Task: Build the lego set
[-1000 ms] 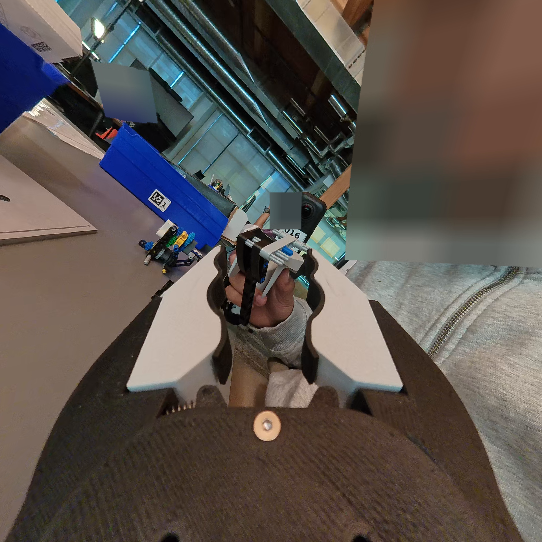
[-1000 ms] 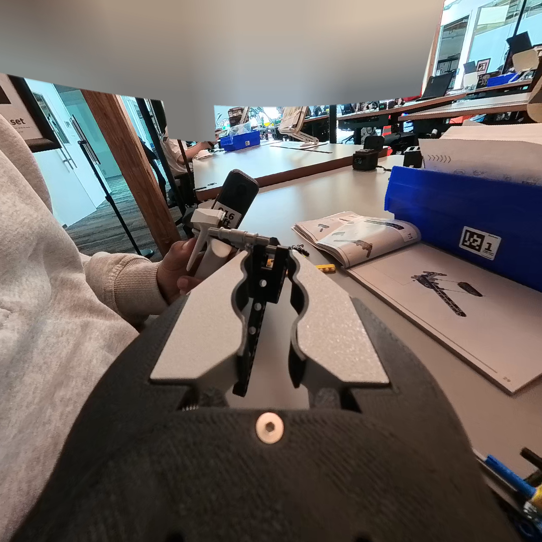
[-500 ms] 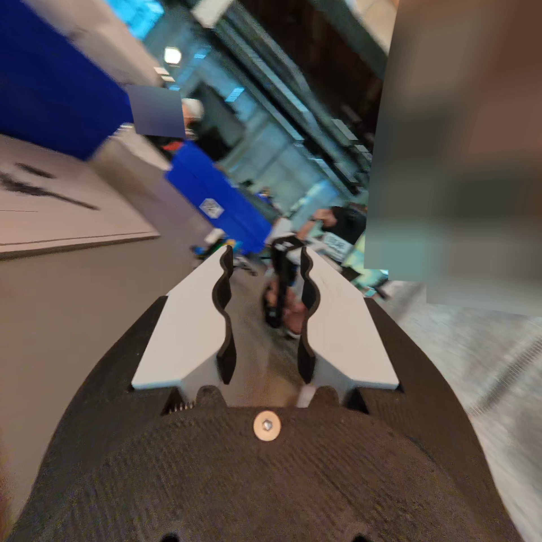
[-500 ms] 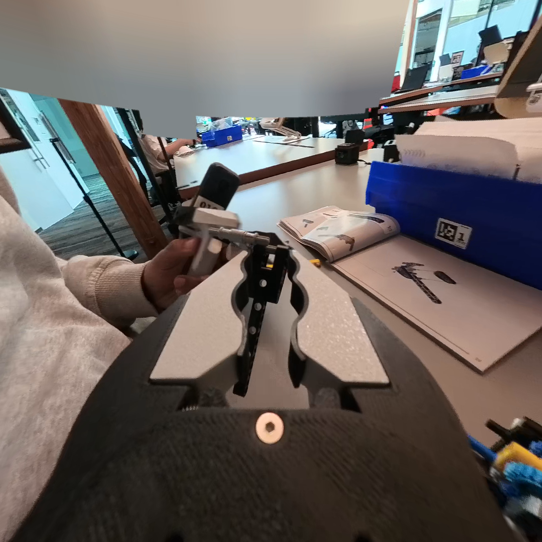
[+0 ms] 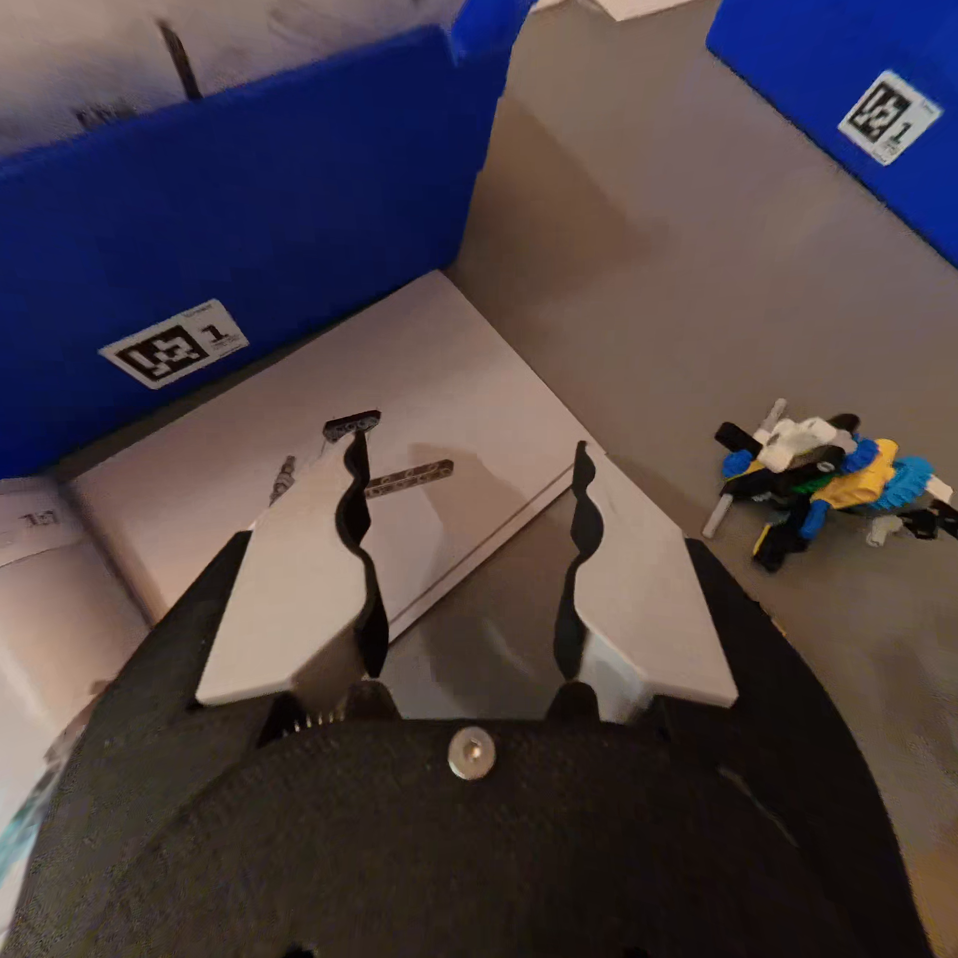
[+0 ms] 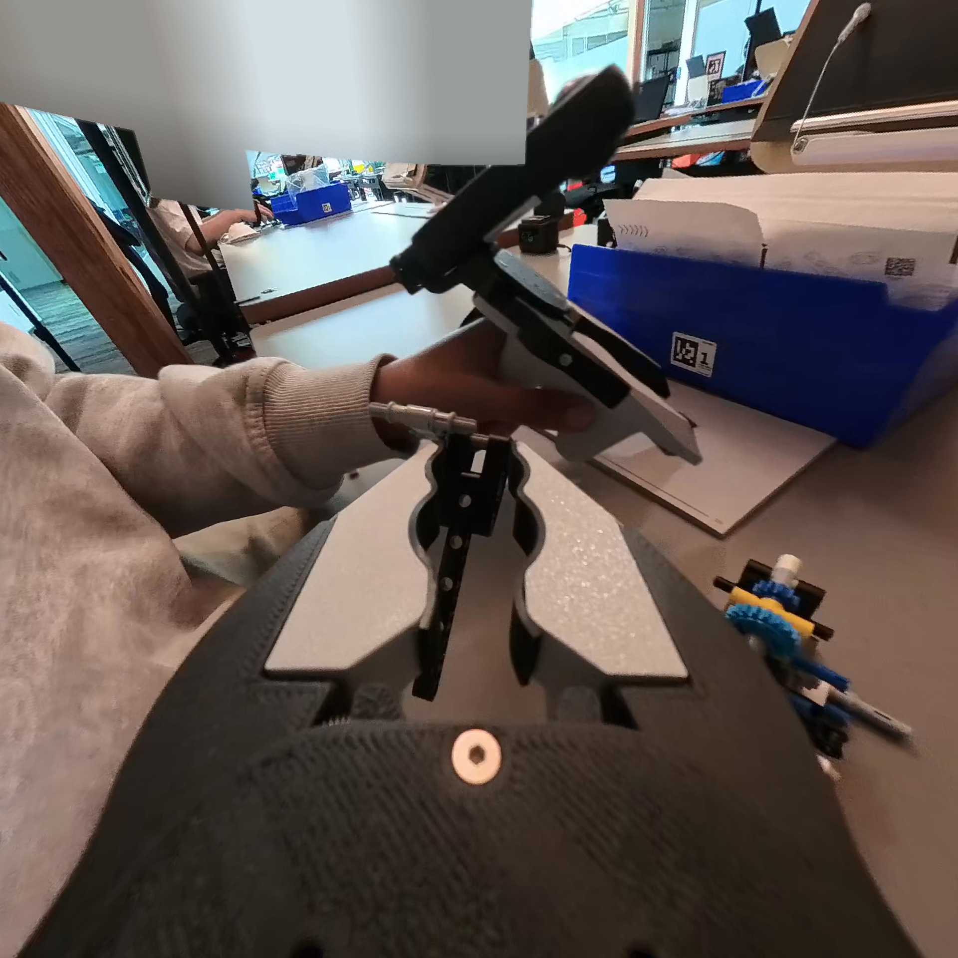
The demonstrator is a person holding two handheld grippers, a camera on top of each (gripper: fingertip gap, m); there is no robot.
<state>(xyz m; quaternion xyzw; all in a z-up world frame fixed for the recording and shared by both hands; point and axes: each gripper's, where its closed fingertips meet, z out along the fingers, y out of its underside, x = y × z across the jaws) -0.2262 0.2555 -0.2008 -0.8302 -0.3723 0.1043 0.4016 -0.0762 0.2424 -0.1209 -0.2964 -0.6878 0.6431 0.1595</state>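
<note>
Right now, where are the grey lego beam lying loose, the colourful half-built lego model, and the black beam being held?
grey lego beam (image 5: 409, 478), left wrist view, its middle.
half-built lego model (image 5: 850, 479), left wrist view, yellow body.
black beam (image 6: 452, 560), right wrist view, mid-length.

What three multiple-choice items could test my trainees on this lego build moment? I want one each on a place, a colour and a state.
1. Where do the small loose beams lie?
A. on the white sheet by the nearer bin
B. inside a bin
C. on the bare table

2. What colour are the bins?
A. red
B. blue
C. green

3. How do the two grippers stand?
A. both open
B. both shut
C. left open, right shut on a part

Answers:
1 A, they rest on the white sheet in front of the bin.
2 B, both bin walls are blue.
3 C, the left gripper gapes empty; the right gripper clamps the black beam assembly.
</note>
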